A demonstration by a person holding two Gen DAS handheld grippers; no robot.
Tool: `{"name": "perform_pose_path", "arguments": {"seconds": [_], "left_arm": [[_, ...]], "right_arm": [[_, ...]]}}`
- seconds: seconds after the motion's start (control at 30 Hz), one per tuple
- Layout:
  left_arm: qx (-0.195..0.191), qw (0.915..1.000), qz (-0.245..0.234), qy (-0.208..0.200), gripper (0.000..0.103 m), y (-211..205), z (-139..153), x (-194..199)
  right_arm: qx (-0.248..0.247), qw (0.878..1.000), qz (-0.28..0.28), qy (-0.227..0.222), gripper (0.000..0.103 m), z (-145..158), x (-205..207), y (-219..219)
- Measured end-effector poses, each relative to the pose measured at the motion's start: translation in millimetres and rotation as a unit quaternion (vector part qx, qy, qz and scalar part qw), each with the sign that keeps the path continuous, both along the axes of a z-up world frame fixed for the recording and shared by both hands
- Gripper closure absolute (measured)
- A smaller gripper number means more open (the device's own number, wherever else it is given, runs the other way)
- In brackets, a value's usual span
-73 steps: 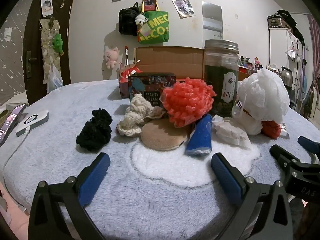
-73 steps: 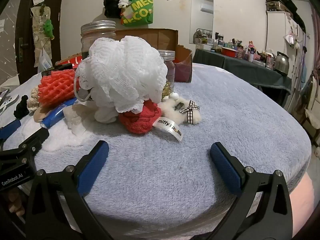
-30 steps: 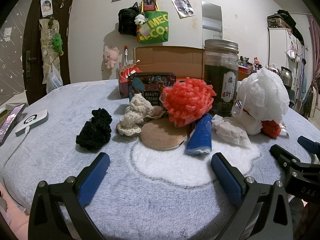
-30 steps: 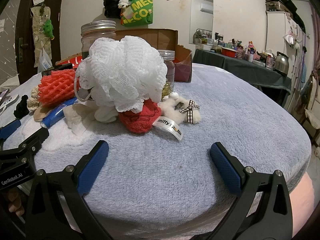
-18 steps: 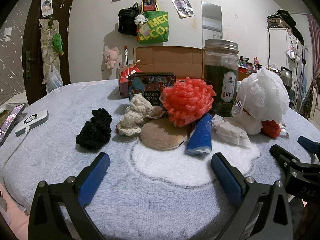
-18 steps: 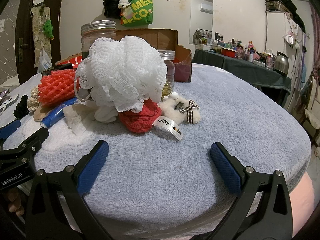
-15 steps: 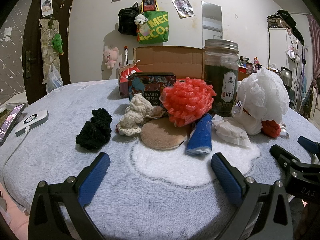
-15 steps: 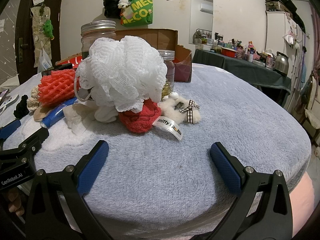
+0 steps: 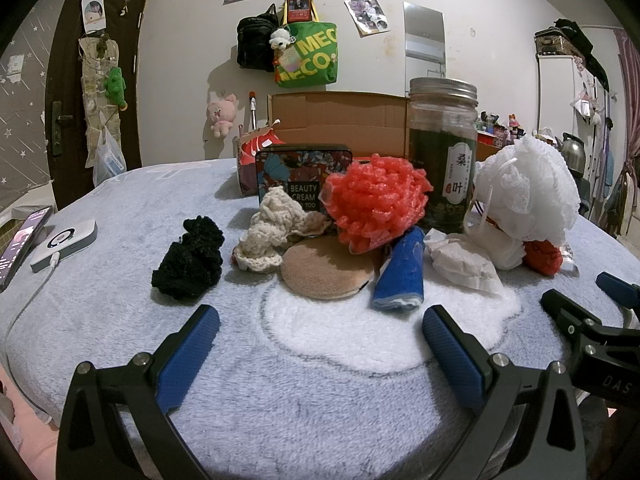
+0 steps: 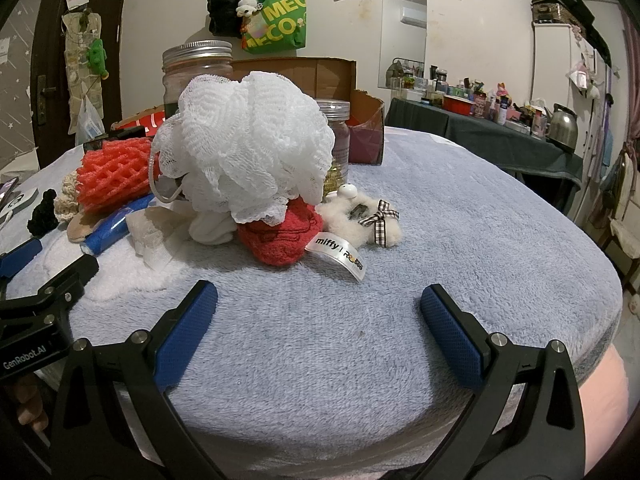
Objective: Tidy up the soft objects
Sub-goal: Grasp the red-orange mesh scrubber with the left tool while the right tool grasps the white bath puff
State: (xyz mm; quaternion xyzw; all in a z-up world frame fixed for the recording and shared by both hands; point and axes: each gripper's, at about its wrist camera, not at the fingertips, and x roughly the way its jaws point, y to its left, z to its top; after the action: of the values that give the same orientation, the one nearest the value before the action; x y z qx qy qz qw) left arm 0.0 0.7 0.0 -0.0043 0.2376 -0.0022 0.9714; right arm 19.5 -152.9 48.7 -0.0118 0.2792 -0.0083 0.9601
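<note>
Both tools are held low at the near edge with nothing between the pads: the left gripper is spread wide over bare fleece, and the right gripper is splayed just as wide, empty too.

The soft stuff is heaped mid-table. A frilly white mesh bath pouf is perched on top of a red knitted bundle, with a fluffy cream plush wearing a checked ribbon bow just beside it and a glossy "miffy" tag curling out in front. Further left, a coral foam fruit net, bumpy and rounded, is seen leaning over a flat tan powder puff and a rolled blue cloth. A chunky cream crochet piece is touching the puff's edge, and a fuzzy black scrunchie-looking lump (hard to say exactly what it is) sits a bit apart. Crumpled white tissue is tucked under the pouf.

Behind the pile, a tall glass jar with a metal lid, a "BEAUTY CREAM" tin and an open cardboard box are lined up.

Everything is laid on a plush grey-blue fleece cover with a white cloud patch. A green tote is hung on the pale wall, and a dark door is at the left.
</note>
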Motion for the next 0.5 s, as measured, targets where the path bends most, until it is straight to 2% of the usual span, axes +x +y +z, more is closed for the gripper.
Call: {"name": "perform_pose_path", "arguments": {"seconds": [0.2,0.5], "left_arm": [[-0.005,0.9999,-0.008,0.008,0.0,2.7,5.5,1.8],[-0.013,0.9993,-0.033,-0.013,0.0,4.8,34.5,8.9]], "right_arm": [[0.001,1.0,0.003,0.008,0.0,0.1,0.6,1.1],[0.01,1.0,0.016,-0.017,0.0,31.0,4.7,-1.1]]}}
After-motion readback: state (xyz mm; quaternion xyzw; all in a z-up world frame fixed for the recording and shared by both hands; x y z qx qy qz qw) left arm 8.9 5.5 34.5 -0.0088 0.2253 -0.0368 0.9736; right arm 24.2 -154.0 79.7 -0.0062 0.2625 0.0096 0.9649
